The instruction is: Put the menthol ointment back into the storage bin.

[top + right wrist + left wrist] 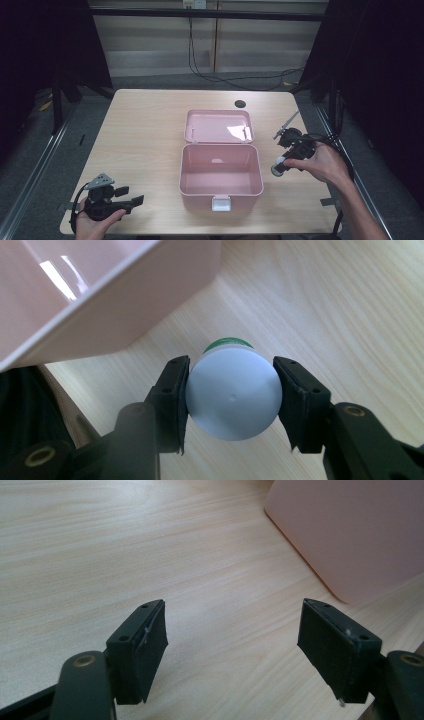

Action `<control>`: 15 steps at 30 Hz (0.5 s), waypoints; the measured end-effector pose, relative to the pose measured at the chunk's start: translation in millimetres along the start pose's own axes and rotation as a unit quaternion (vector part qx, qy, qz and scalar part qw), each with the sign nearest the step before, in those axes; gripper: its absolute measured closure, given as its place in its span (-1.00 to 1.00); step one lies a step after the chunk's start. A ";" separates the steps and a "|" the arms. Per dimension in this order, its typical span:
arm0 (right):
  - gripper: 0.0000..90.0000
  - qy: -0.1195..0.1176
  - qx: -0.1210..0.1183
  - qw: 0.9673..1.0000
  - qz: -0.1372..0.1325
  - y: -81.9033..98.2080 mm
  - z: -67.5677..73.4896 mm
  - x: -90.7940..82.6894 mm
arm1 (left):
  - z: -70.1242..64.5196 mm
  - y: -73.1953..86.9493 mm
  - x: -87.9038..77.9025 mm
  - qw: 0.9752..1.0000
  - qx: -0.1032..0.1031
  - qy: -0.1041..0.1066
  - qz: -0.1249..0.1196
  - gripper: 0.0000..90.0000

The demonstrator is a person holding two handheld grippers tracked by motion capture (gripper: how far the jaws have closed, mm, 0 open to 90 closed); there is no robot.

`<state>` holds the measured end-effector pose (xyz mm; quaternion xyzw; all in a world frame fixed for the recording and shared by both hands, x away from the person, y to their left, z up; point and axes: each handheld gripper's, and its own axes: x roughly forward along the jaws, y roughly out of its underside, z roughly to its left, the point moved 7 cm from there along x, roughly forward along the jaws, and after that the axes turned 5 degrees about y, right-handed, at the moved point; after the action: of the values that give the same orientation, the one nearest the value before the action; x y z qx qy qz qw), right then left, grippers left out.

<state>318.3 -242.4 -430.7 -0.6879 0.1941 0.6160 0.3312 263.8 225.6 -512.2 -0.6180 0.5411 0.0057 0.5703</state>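
A pink box (220, 176) stands open in the middle of the table, its lid (218, 126) laid back behind it. My right gripper (280, 166) is just right of the box, shut on a small bottle (233, 388) with a white cap and a green band. The bottle (278, 167) hangs low over the table beside the box's right wall (125, 315). At the table's front left corner my left gripper (135, 202) rests open, nothing between its jaws. Its pads (150, 640) frame bare wood, with the box's corner (350, 535) ahead to the right.
The wooden table (145, 130) has a dark round hole (240, 104) near its far edge. The box has a white latch (221, 203) on its front. Black cables trail on the floor behind the table. Dark curtains flank both sides.
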 end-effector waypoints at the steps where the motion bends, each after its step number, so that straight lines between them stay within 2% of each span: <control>1: 0.14 0.001 -0.005 1.000 -0.003 -0.8 -0.2 -1.2 | 0.0 0.0 0.1 1.000 0.000 0.000 0.000 -0.38; 4: 0.14 0.000 -0.004 1.000 -0.005 -3.0 2.5 -6.0 | 0.0 0.1 0.0 1.000 0.002 -0.001 0.001 -0.38; 6: 0.14 0.004 -0.016 1.000 -0.009 -3.9 1.8 -8.8 | -0.2 0.0 0.0 1.000 0.001 -0.001 0.000 -0.38; 9: 0.14 -0.003 -0.009 1.000 -0.014 -5.8 3.6 -15.3 | 0.0 0.0 -0.1 1.000 0.001 -0.001 0.000 -0.38; 15: 0.14 -0.002 -0.017 1.000 -0.024 -9.8 6.2 -26.0 | -0.1 0.1 -0.1 1.000 0.002 -0.002 0.001 -0.37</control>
<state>316.2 -234.8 -403.4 -0.6966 0.1657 0.6127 0.3346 263.6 225.6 -512.2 -0.6158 0.5408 0.0064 0.5729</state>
